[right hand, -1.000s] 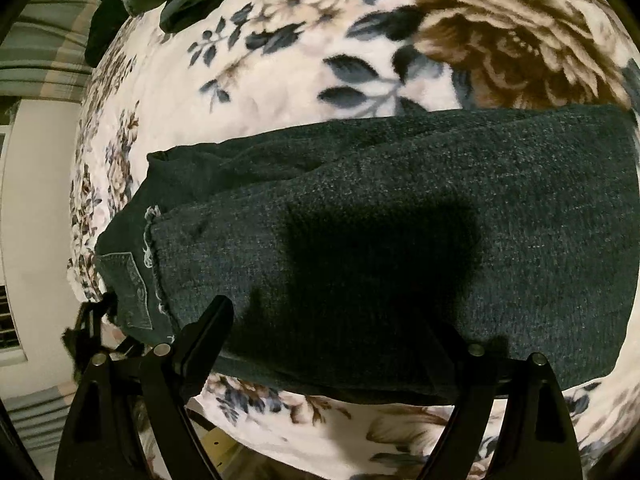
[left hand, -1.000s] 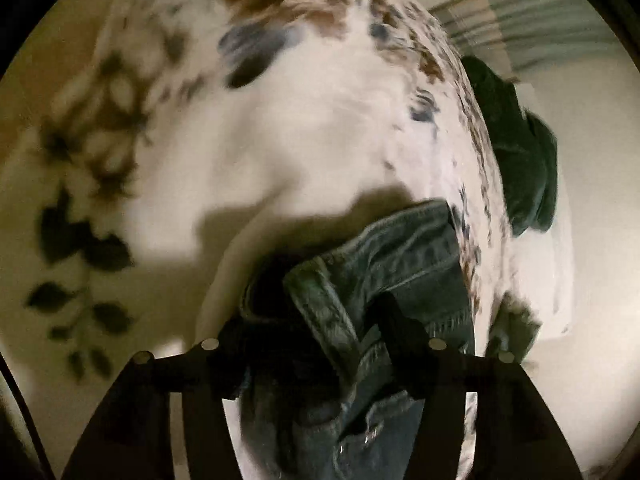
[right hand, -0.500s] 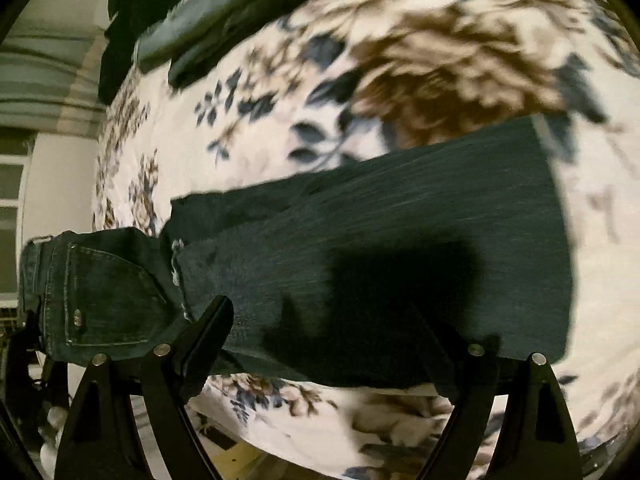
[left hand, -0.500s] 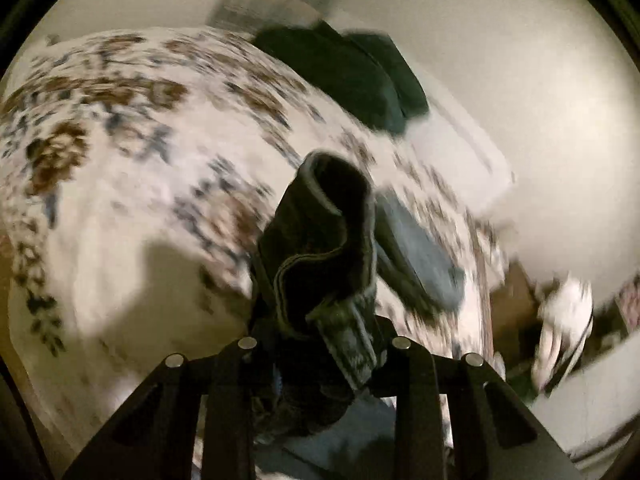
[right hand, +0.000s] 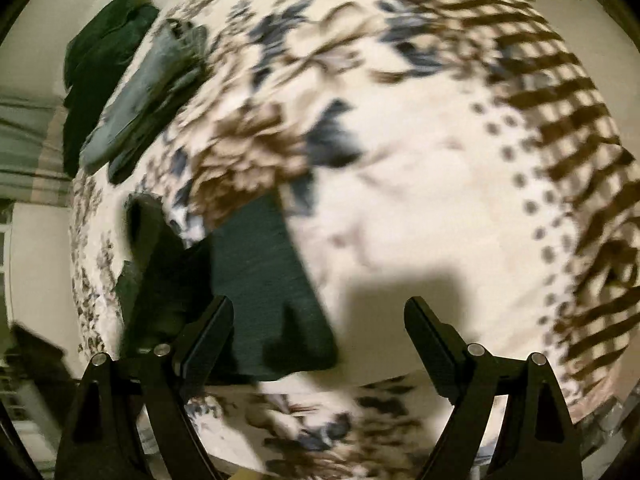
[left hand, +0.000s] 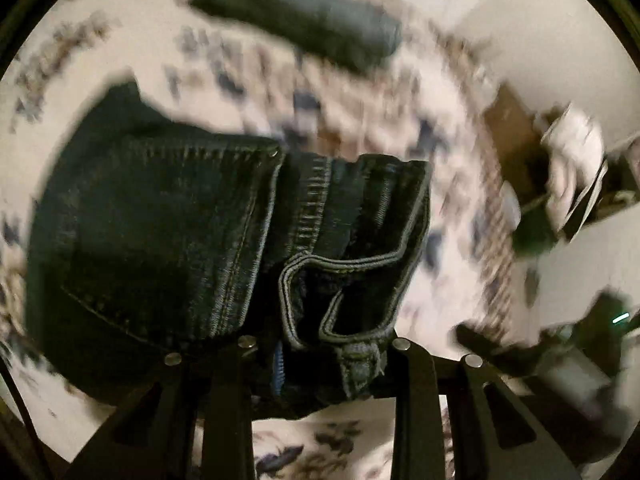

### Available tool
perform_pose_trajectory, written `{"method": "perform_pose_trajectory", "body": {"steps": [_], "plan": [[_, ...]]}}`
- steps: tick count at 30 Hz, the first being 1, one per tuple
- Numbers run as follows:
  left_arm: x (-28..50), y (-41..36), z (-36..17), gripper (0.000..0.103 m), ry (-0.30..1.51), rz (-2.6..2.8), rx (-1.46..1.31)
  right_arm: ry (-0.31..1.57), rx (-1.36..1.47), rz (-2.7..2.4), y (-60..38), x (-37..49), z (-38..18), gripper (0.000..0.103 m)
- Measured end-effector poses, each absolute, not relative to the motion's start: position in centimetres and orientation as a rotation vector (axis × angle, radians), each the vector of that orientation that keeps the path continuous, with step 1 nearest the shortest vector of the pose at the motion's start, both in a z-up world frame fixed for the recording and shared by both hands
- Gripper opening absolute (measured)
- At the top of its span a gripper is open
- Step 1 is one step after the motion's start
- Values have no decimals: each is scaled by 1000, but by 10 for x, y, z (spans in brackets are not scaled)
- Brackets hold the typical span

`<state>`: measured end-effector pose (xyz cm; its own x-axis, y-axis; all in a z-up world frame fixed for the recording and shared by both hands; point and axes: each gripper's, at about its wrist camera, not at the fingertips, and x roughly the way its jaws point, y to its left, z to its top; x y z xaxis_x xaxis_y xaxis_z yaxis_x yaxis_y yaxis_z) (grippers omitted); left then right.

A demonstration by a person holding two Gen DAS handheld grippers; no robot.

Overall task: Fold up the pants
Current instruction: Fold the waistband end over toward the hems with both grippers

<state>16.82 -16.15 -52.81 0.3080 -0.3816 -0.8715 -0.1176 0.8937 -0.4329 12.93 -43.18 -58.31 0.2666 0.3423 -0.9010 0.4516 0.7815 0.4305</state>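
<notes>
Gripping jeans (left hand: 168, 240) waistband, left gripper (left hand: 320, 346) closed tighter; waistband carried over legs on floral blanket (right hand: 420, 200). Right gripper (right hand: 318, 312) open, empty beside jeans.

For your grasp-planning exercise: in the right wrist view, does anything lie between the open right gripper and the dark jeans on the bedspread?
Nothing visible does. The right gripper is open and empty above the jeans, with only floral bedspread showing between its fingers.

1 jeans (left hand: 160, 220) – 2 folded garments (right hand: 136, 92) – 1 blanket (right hand: 420, 200)

bare blanket (right hand: 420, 208) right, folded clothes (right hand: 136, 100) far-left
</notes>
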Motion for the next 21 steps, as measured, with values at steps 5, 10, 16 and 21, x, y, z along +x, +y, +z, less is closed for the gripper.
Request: {"method": "perform_pose_trajectory", "body": {"steps": [5, 10, 16, 21], "plan": [[174, -158, -513, 67, 1313, -212, -533, 1334, 815, -36, -451, 132, -583, 90], [172, -130, -465, 103, 1245, -278, -558, 1307, 927, 142, -433, 150, -574, 90], [169, -49, -437, 103, 1177, -60, -448, 1439, 858, 269, -375, 185, -608, 90], [174, 20, -463, 103, 1219, 141, -394, 1446, 616, 270, -317, 203, -619, 33]]}}
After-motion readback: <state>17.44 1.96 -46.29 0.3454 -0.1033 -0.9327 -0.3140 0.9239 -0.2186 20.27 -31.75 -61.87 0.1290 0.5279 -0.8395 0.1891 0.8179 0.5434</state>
